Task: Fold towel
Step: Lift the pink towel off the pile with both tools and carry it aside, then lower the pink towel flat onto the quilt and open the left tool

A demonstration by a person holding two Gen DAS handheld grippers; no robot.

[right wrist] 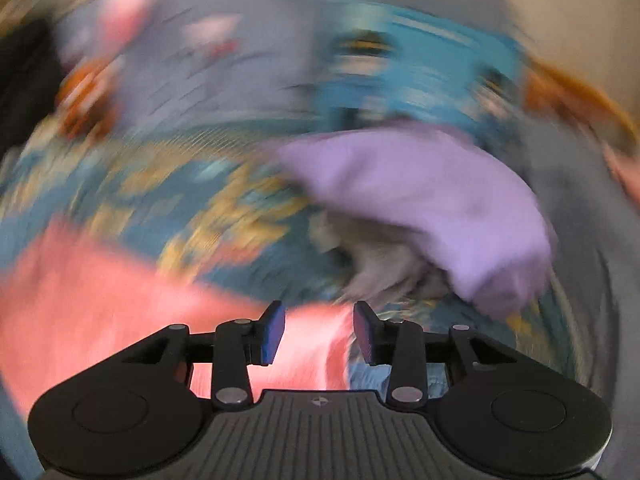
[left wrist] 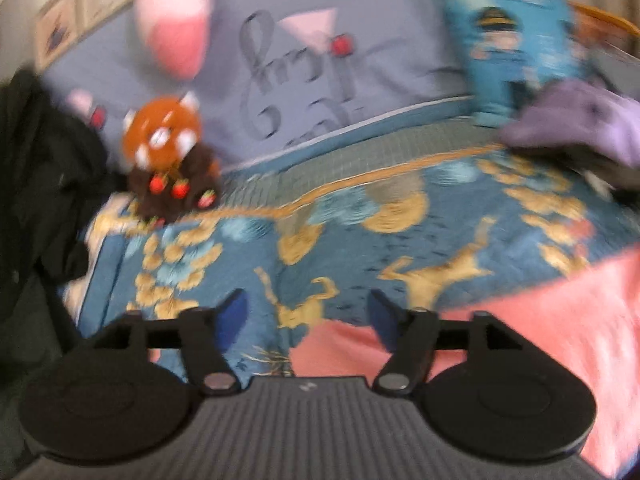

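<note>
A pink towel (left wrist: 540, 332) lies flat on the blue and gold bedspread (left wrist: 360, 240), filling the lower right of the left wrist view. My left gripper (left wrist: 308, 320) hovers open over the towel's left corner, nothing between its blue pads. In the right wrist view, which is heavily blurred, the same pink towel (right wrist: 120, 300) spreads across the lower left. My right gripper (right wrist: 320, 332) stands open above the towel's right edge, holding nothing.
A crumpled lilac cloth (right wrist: 432, 200) over a grey one (right wrist: 376, 260) lies ahead of the right gripper. A brown plush toy (left wrist: 168, 160), a lilac pillow (left wrist: 312, 72), a blue pillow (left wrist: 512, 48) and dark clothing (left wrist: 36, 200) sit along the far and left sides.
</note>
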